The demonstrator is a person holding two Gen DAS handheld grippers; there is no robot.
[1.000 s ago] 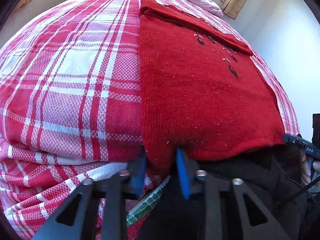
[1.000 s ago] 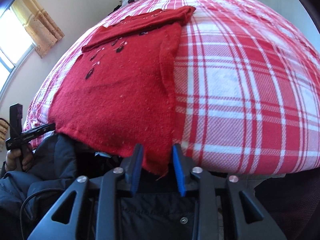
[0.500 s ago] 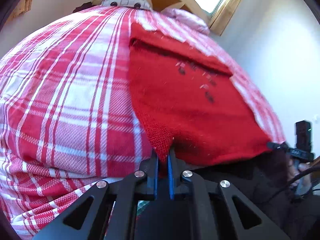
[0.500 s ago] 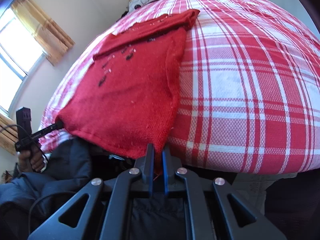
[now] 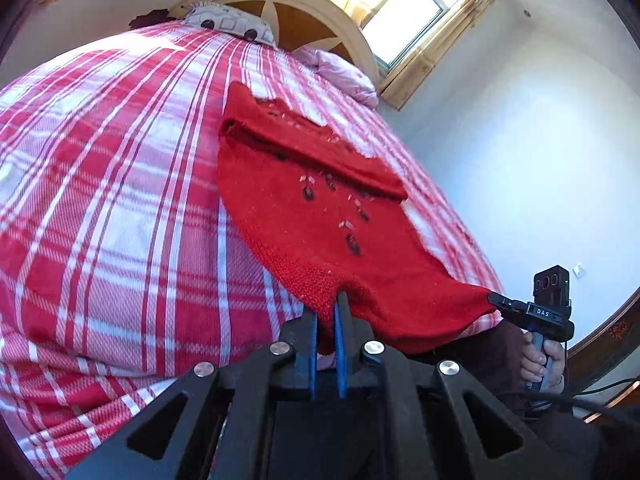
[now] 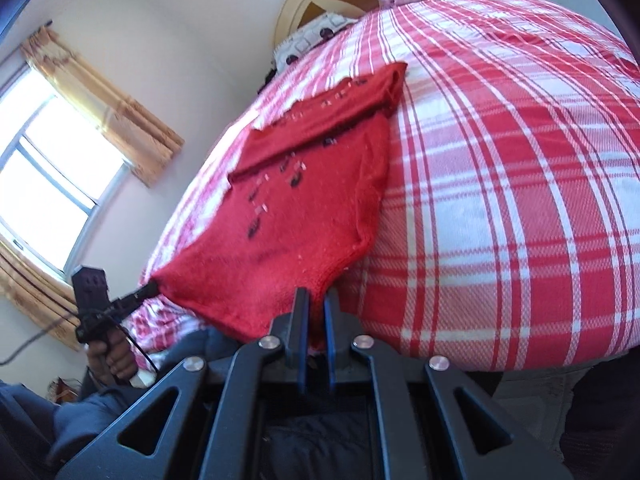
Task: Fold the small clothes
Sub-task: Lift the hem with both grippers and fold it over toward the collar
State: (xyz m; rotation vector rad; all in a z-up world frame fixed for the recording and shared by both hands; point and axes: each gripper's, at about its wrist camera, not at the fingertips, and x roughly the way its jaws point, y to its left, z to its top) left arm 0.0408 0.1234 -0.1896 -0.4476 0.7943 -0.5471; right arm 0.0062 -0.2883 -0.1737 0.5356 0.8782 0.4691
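Observation:
A small red knitted sweater (image 5: pixel 320 216) with dark and pale marks lies on the red-and-white plaid bedspread (image 5: pixel 100 200), its far part folded over. My left gripper (image 5: pixel 327 308) is shut on the sweater's near-left hem corner and holds it lifted. My right gripper (image 6: pixel 316 300) is shut on the near-right hem corner of the sweater (image 6: pixel 304 216). Each gripper shows in the other's view: the right one (image 5: pixel 500 302) and the left one (image 6: pixel 148 290), both pinching the hem.
The bed's wooden headboard (image 5: pixel 304 12) and pillows (image 5: pixel 228 24) are at the far end. A window with yellow curtains (image 6: pixel 60 184) is beside the bed. A white wall (image 5: pixel 540 140) stands close on that side. My dark clothing fills the near edge.
Both grippers went from open around the hem to shut on it. They then lifted the near edge of the sweater up off the bed edge, and the views tilted upward.

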